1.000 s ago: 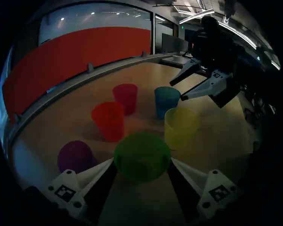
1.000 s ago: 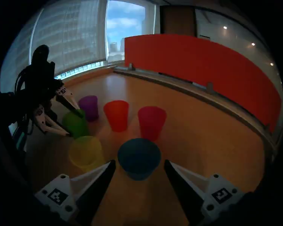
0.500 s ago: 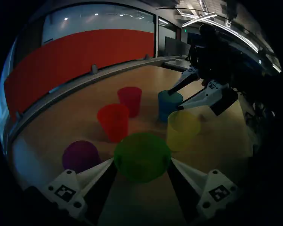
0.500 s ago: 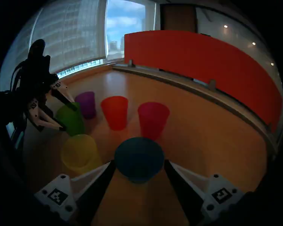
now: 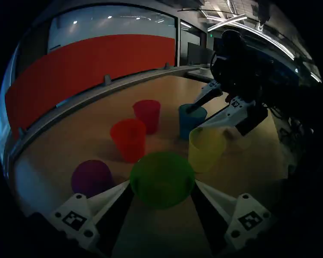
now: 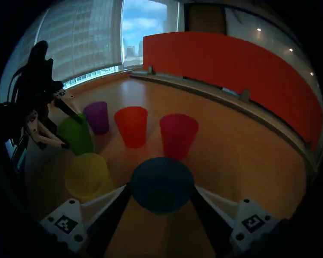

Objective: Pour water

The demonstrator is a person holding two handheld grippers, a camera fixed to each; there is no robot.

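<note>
Left gripper (image 5: 161, 183): the fingers were spread wide, hugging the translucent green plastic cup (image 5: 162, 170) at 6 o'clock in the left gripper view, on the wooden table (image 5: 97, 124). I couldn't tell whether they pressed.
Right gripper (image 6: 160, 188): the fingers were equally wide about the translucent blue plastic cup (image 6: 161, 178), pressure likewise unclear.
Neighbour: a translucent yellow plastic cup (image 6: 86, 174) stood just beside the blue one, at its 9 o'clock.
Handling: thin tumblers, probably light, smooth and slightly yielding. No water could be made out inside.
Hold: mid-wall, below the rim, squeezed gently lest a cup buckle or slip.
</note>
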